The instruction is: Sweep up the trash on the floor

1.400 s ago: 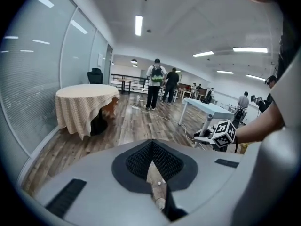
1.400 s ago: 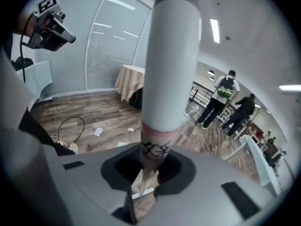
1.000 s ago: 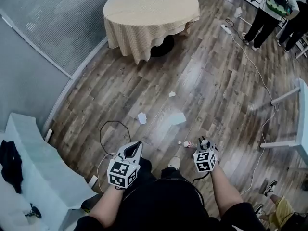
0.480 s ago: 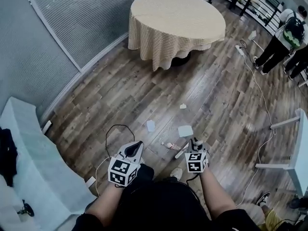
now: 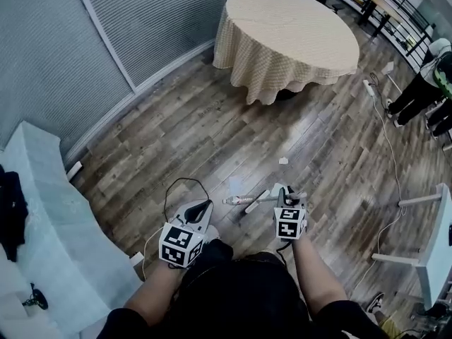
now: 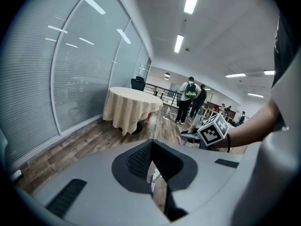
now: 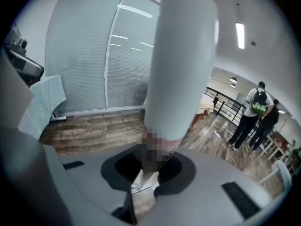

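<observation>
The right gripper (image 5: pixel 288 202) has its fingers clamped on a white pole (image 5: pixel 251 200). In the right gripper view the pole rises thick and straight out from between them. It is probably the handle of the sweeping tool, though no brush end shows in any view. From above, the pole lies nearly level across the person's front, its free end pointing left, which looks like a carrying hold, not a sweeping one. The left gripper (image 5: pixel 200 209) is held low beside it with its fingers almost together and nothing between them; only floor shows through the slit, so it seems free to steady the pole or fetch a pan. The trash lies on the wood floor just ahead: a crumpled scrap (image 5: pixel 283 161) beyond the right gripper, and a pale flat sheet (image 5: pixel 235 184) close to the pole's free end. The grippers may be hiding more. Around the patch, a black cable loop (image 5: pixel 185 183) lies beside the left gripper and a white cord (image 5: pixel 393 154) runs along the right, and either could snag a stroke. The clothed round table (image 5: pixel 293 30) stands well beyond, a white worktop (image 5: pixel 42 210) fills the left, and people (image 5: pixel 424 83) stand at the far right.
</observation>
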The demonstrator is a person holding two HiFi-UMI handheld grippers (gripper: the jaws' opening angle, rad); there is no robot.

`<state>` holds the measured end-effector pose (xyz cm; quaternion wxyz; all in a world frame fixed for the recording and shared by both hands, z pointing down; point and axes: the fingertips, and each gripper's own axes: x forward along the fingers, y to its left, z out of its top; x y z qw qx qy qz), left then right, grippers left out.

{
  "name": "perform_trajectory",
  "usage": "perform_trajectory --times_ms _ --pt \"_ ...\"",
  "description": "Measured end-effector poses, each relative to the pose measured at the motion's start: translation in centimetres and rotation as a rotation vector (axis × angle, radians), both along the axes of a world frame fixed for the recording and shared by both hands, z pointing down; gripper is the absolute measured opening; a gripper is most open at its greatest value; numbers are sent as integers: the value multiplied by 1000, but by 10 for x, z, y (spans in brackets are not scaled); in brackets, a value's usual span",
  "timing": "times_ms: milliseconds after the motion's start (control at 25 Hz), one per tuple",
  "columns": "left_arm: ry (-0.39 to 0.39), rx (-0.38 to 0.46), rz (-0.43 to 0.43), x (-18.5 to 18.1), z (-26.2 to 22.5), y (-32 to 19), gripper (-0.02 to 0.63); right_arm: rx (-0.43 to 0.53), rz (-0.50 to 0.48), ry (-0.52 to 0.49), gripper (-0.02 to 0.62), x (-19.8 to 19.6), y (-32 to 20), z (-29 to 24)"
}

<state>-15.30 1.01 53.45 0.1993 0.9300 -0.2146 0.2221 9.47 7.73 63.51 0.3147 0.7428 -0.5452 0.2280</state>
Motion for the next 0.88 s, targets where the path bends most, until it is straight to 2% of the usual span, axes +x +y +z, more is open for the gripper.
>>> perform_trajectory --times_ms 160,400,640,880 --pt "19 9 -31 -6 -6 -12 -5 26 -13 5 72 -3 -20 -10" --pt "10 18 -40 7 -3 -16 -5 75 -56 29 72 10 -35 -33" --pt "21 36 -63 71 -14 -5 -5 97 -77 24 72 83 -3 -51" --pt "-1 36 -37 140 -11 25 -5 82 -108 61 72 163 42 -48"
